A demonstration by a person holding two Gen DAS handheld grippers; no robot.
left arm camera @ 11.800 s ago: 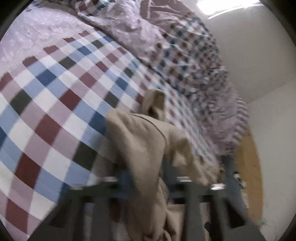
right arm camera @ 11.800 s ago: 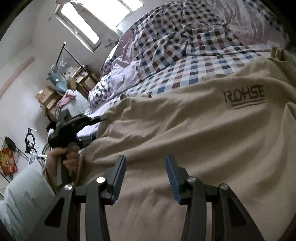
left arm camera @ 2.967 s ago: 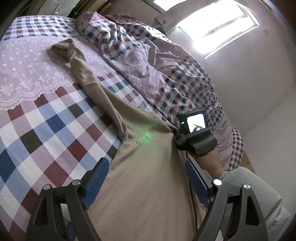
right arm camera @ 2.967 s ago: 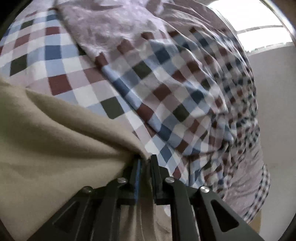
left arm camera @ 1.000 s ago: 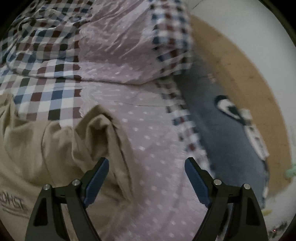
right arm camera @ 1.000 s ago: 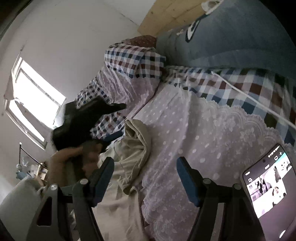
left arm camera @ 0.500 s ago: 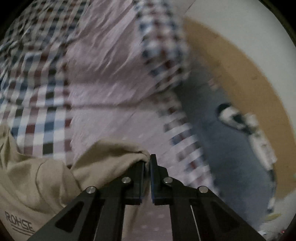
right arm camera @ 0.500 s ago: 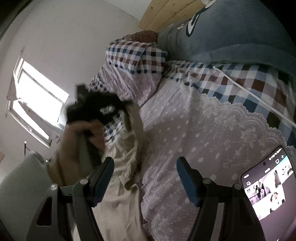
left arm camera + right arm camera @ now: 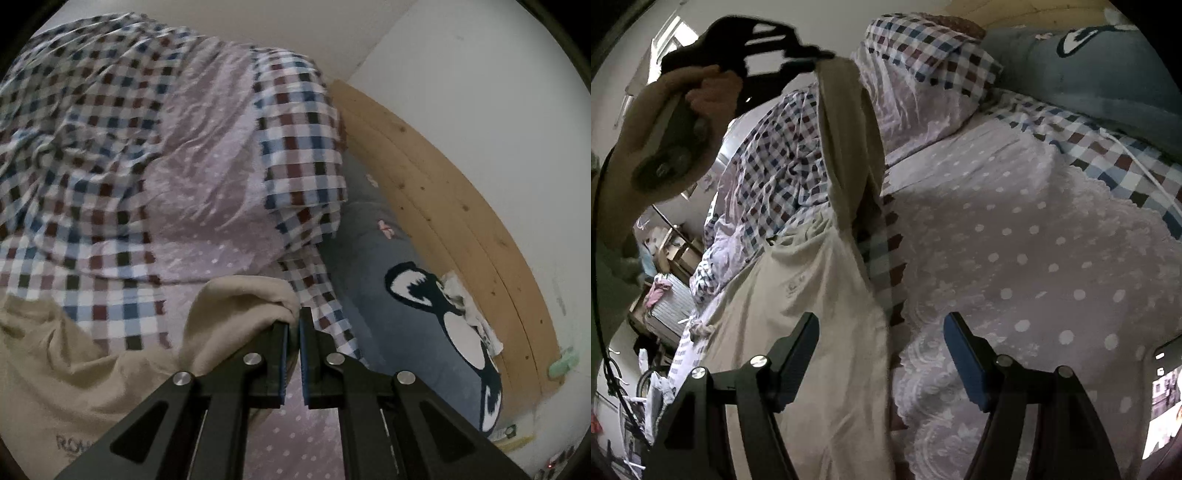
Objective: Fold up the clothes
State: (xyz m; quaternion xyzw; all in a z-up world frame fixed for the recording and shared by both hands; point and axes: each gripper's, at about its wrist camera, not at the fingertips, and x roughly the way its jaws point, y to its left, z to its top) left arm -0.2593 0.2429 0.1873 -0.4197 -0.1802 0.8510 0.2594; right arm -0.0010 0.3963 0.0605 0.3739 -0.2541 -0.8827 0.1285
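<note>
A beige sweatshirt (image 9: 92, 373) with dark "ROHSE" lettering lies on the bed. My left gripper (image 9: 292, 325) is shut on the end of its sleeve (image 9: 247, 295) and holds it lifted. In the right wrist view the left gripper (image 9: 812, 61) is high at the upper left, and the sleeve (image 9: 846, 140) hangs stretched down to the sweatshirt's body (image 9: 812, 314). My right gripper (image 9: 881, 354) is open and empty, low over the sweatshirt's edge and the lilac sheet.
A checked quilt (image 9: 110, 129) is heaped at the back of the bed. A blue-grey cushion (image 9: 424, 314) lies along the wooden headboard (image 9: 461, 221). A lit phone (image 9: 1163, 398) lies on the dotted lilac sheet (image 9: 1034, 258) at the right.
My left gripper closed on the sleeve end and raised it, pulling the sleeve taut upward. My right gripper stayed open and shifted little.
</note>
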